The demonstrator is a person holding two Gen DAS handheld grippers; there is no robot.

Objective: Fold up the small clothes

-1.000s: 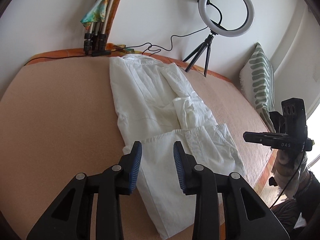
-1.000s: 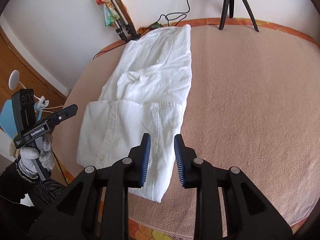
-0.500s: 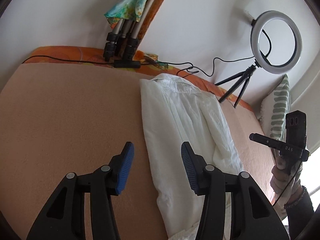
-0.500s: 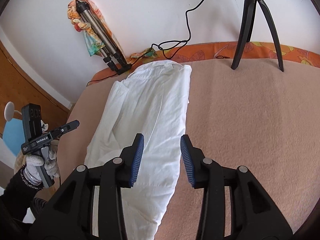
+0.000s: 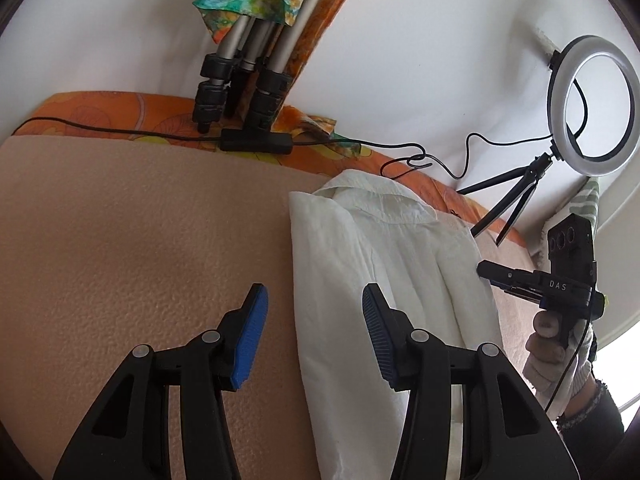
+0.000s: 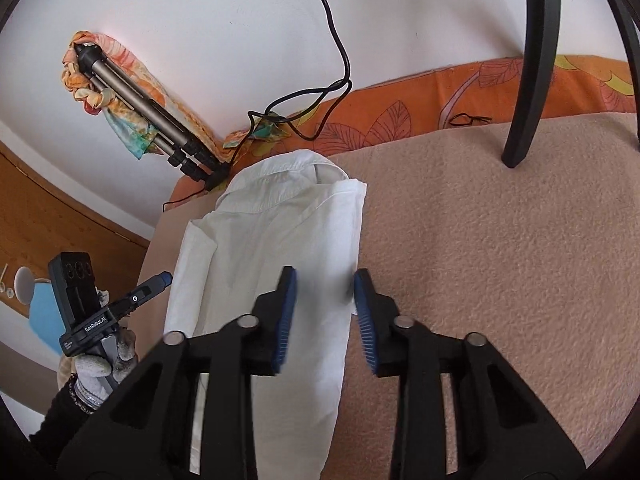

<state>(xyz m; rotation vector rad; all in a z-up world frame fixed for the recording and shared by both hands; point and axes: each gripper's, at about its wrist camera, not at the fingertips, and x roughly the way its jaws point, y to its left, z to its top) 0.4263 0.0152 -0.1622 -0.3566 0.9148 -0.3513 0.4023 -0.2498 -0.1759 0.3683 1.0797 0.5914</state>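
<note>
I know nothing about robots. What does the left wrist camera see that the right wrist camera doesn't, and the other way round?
Only the left wrist view shows the ring light's white ring, a striped pillow and the person's gloved right hand. Only the right wrist view shows a wooden panel, a blue object and the gloved left hand. Both show the white shirt lying on the peach blanket, the scarf-wrapped tripod and the orange patterned sheet.

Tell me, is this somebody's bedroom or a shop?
Most likely a room in a home, set up for filming. A white shirt lies on a peach blanket over an orange leafy sheet, like a bed. A striped pillow leans nearby, and a ring light stands on a tripod.
</note>
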